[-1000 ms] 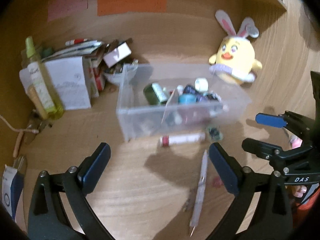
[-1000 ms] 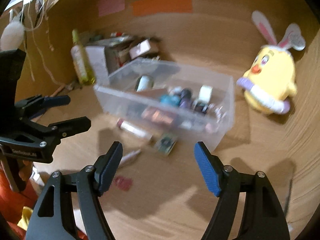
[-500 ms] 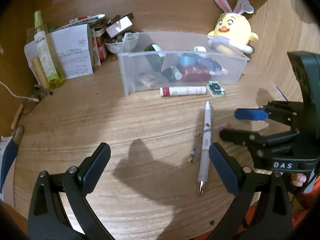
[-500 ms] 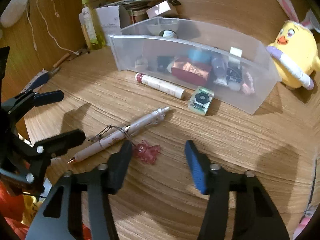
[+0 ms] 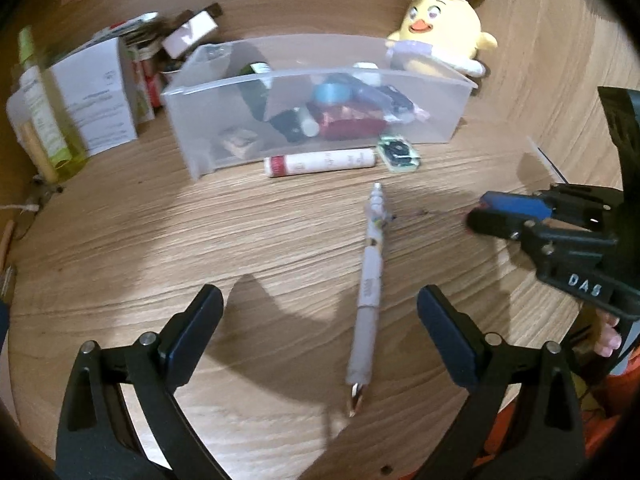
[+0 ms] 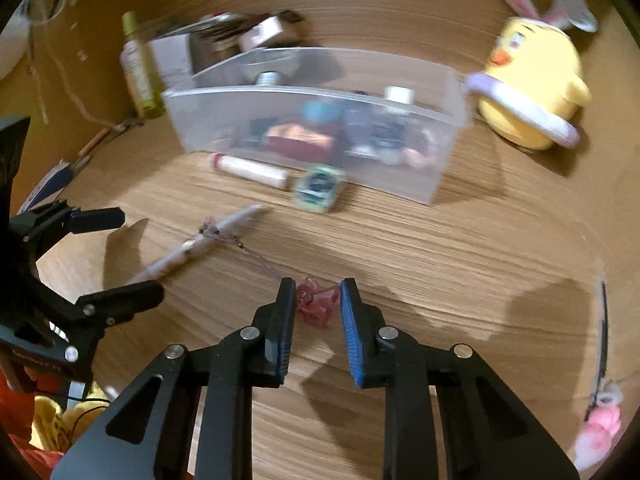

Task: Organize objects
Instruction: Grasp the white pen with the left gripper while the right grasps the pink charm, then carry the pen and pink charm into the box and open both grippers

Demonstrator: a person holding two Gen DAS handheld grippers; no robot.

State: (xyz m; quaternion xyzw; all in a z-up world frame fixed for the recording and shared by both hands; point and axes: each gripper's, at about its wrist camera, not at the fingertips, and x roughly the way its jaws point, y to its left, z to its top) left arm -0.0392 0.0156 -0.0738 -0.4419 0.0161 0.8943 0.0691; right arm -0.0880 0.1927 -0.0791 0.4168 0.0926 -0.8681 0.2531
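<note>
A white pen (image 5: 370,280) lies on the wooden table between the wide jaws of my left gripper (image 5: 318,296), which are closing a little without touching it. A thin string (image 6: 260,258) ties the pen (image 6: 200,242) to a small pink charm (image 6: 316,306). My right gripper (image 6: 318,282) is down at the table and its jaws are closing on that charm, with both pads against its sides. In the left wrist view the right gripper (image 5: 476,212) shows at the right, and in the right wrist view the left gripper (image 6: 138,252) shows at the left.
A clear plastic bin (image 5: 440,120) with several small items stands behind the pen. A white tube (image 5: 320,162) and a small green packet (image 5: 399,154) lie in front of it. A yellow chick plush (image 5: 440,36) sits at the back right, a bottle (image 5: 40,120) and boxes (image 5: 96,96) at the back left.
Both grippers have sunk toward the table. The right gripper's jaws have narrowed from wide apart to close around the pink charm. The left gripper now straddles the pen.
</note>
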